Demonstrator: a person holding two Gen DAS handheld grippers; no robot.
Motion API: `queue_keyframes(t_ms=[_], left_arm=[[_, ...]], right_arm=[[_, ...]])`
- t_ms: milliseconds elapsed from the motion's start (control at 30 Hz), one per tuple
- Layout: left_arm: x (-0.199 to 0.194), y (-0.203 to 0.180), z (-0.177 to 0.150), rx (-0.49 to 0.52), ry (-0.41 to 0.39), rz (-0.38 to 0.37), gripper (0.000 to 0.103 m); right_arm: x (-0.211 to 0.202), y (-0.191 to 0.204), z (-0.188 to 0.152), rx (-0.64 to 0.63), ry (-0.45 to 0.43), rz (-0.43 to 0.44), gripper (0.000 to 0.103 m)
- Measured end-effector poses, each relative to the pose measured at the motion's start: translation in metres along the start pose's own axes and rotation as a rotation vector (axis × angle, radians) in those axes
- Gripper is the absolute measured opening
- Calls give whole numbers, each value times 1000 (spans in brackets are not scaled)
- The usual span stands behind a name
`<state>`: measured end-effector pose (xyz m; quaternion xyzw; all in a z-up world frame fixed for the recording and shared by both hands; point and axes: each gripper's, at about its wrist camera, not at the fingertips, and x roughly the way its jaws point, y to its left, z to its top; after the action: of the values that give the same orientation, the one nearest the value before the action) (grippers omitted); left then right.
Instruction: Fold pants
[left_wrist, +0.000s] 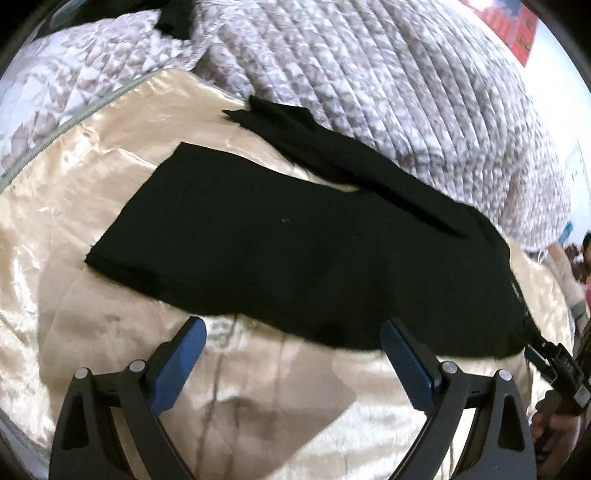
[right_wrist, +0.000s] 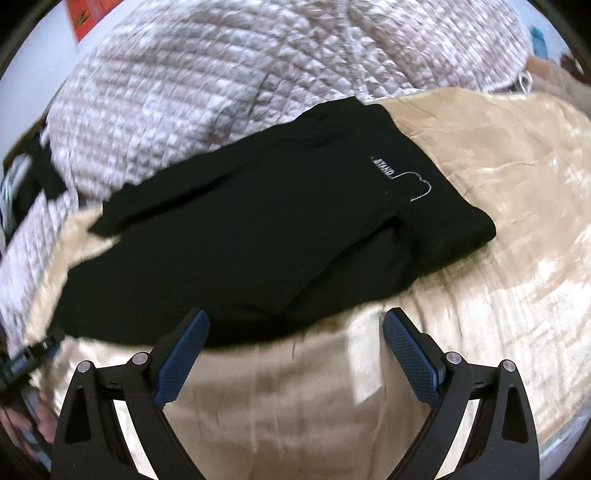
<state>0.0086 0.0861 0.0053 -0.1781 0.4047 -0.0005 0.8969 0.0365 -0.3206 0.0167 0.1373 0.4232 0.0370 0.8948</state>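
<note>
Black pants (left_wrist: 295, 251) lie flat on a shiny beige satin sheet (left_wrist: 92, 221), legs to the left, waist to the right. In the right wrist view the pants (right_wrist: 258, 240) show a small white logo near the waist. My left gripper (left_wrist: 293, 332) is open and empty, just in front of the pants' near edge. My right gripper (right_wrist: 295, 325) is open and empty at the near edge close to the waist. The right gripper also shows in the left wrist view (left_wrist: 554, 365) by the waist corner, and the left gripper in the right wrist view (right_wrist: 33, 354).
A quilted grey-white blanket (left_wrist: 369, 74) is bunched up behind the pants and also shows in the right wrist view (right_wrist: 203, 74). Another dark cloth (left_wrist: 173, 18) lies at the far back. A red poster (left_wrist: 517, 33) hangs on the wall.
</note>
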Motion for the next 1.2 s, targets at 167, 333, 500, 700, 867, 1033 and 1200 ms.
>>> queue_keyframes(t_ms=[167,333,500,700,867,1033,1200], left_arm=[[9,9,12,-59,-28,0,78],[17,26,20,-132,-33,31,45],[22,33,25,-165,-30,69,15],[11,29,30,-146,-72,84,4],[-24,24,32,-124,-129,43,4],[-62,23,14,-94,-146,37,4],[-67,26,-17,-82,-92,49,4]], right_arm=[[10,-26,19,154,-24,25,96],[19,-48,30,282,-35,48,68],[24,-57,33,326,-71,10,33],[21,-69,32,382,-80,34,5],[-3,-66,35,381,-127,82,3],[-39,-63,27,365,-133,88,3],[-59,-72,-5,365,-84,52,3]])
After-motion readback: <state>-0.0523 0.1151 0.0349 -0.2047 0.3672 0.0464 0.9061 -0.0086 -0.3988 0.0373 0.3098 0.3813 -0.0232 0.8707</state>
